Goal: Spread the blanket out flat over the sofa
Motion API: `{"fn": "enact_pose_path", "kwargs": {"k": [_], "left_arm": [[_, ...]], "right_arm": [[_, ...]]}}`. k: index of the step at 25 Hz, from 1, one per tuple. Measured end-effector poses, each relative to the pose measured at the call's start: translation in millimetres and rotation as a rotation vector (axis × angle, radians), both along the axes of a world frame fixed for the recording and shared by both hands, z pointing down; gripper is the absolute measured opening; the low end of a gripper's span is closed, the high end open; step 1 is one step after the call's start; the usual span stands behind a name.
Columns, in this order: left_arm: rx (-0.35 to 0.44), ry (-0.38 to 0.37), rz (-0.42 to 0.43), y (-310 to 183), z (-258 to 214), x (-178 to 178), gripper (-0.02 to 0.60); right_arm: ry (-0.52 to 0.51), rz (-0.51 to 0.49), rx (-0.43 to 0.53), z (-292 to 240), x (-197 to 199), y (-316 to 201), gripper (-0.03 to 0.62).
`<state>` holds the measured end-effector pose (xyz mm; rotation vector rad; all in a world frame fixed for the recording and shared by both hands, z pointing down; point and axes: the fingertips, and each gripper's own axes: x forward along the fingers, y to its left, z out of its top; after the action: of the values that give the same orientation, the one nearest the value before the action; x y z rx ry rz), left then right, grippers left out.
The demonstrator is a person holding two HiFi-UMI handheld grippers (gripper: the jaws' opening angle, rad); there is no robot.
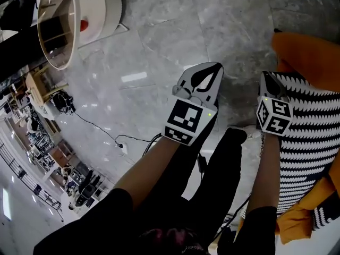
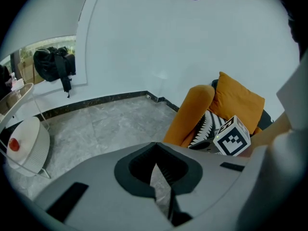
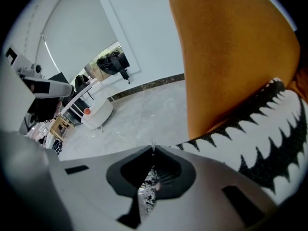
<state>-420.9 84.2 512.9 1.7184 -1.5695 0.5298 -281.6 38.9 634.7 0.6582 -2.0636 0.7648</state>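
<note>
The black-and-white zigzag blanket (image 1: 313, 132) lies bunched over the orange sofa (image 1: 311, 49) at the right of the head view. My right gripper (image 1: 265, 76) sits at the blanket's left edge. In the right gripper view its jaws (image 3: 153, 149) are closed, with speckled black-and-white fabric showing between them; the blanket (image 3: 262, 143) runs off to the right under the sofa's orange arm (image 3: 226, 57). My left gripper (image 1: 211, 67) hangs over the grey floor, left of the sofa, shut with nothing in it (image 2: 155, 147). The sofa (image 2: 231, 100) is at its right.
A white round wire-frame chair (image 1: 64, 20) stands at the upper left on the grey marble floor (image 1: 159, 41). A black cable (image 1: 106, 134) runs across the floor. The person's legs in black (image 1: 212, 179) stand beside the sofa. A black bag (image 2: 53, 64) hangs by the wall.
</note>
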Motion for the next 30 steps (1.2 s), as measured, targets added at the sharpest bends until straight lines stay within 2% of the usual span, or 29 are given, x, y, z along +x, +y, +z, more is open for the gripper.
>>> {"fn": "enact_pose_path", "kwargs": {"k": [4, 16, 23, 28, 30], "left_arm": [[-0.009, -0.002, -0.029, 10, 9, -11, 0.009], [-0.027, -0.024, -0.012, 32, 9, -16, 0.011], [-0.018, -0.032, 0.008, 29, -2, 5, 0.011], [-0.003, -0.033, 0.027, 24, -5, 11, 0.009], [0.002, -0.036, 0.033, 23, -5, 14, 0.011]], "right_arm": [[0.016, 0.000, -0.004, 13, 0, 3, 0.029], [0.079, -0.013, 0.014, 29, 8, 0, 0.031], [0.022, 0.016, 0.019, 10, 11, 6, 0.031], [-0.087, -0.073, 0.030, -4, -23, 16, 0.031], [-0.103, -0.038, 0.047, -9, -24, 11, 0.031]]}}
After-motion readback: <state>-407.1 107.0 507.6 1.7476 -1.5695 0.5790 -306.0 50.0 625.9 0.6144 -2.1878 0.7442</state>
